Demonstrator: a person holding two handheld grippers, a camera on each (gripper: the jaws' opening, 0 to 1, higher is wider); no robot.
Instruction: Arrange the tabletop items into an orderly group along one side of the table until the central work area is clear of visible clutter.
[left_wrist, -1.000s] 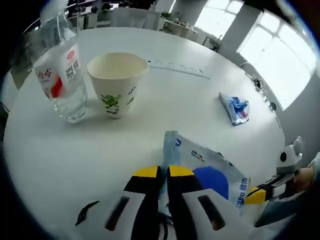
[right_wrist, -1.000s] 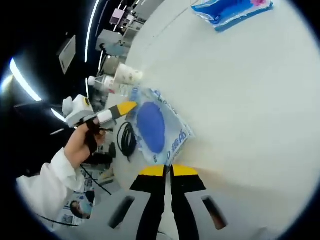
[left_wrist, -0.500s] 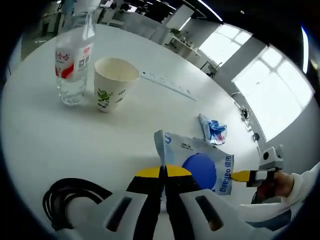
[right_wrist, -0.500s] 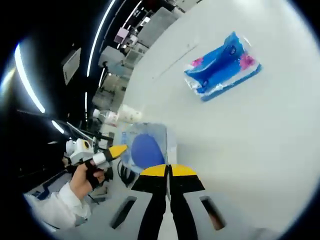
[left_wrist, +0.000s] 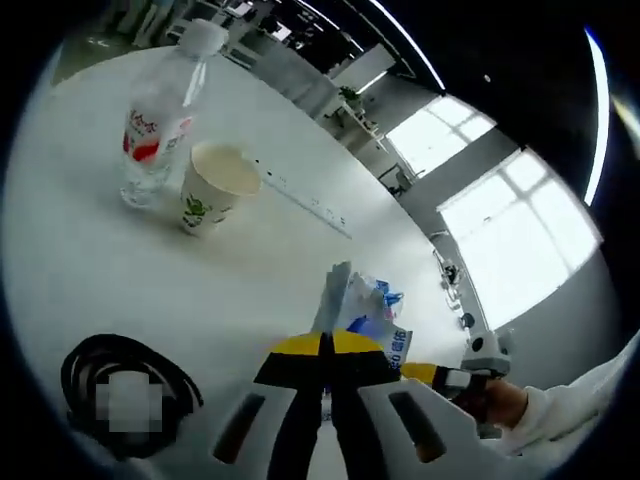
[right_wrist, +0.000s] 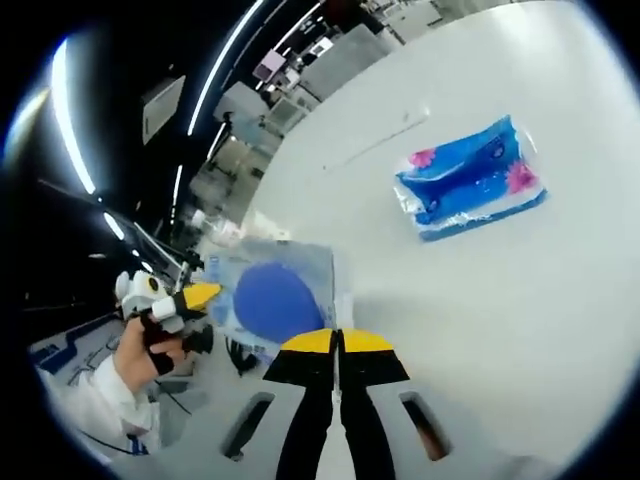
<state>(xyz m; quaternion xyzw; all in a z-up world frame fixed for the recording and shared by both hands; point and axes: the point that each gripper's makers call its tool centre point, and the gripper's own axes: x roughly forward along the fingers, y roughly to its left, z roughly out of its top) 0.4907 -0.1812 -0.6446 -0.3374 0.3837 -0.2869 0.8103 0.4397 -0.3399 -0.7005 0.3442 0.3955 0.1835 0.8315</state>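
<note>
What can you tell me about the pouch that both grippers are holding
The pouch is a flat, see-through plastic packet with a big blue oval on its face and blue print along one edge. It looks thin and crinkly. It is lifted off the white table, held between the two grippers: the right gripper is shut on one edge and the left gripper on the opposite one. In the left gripper view it shows nearly edge-on.
</note>
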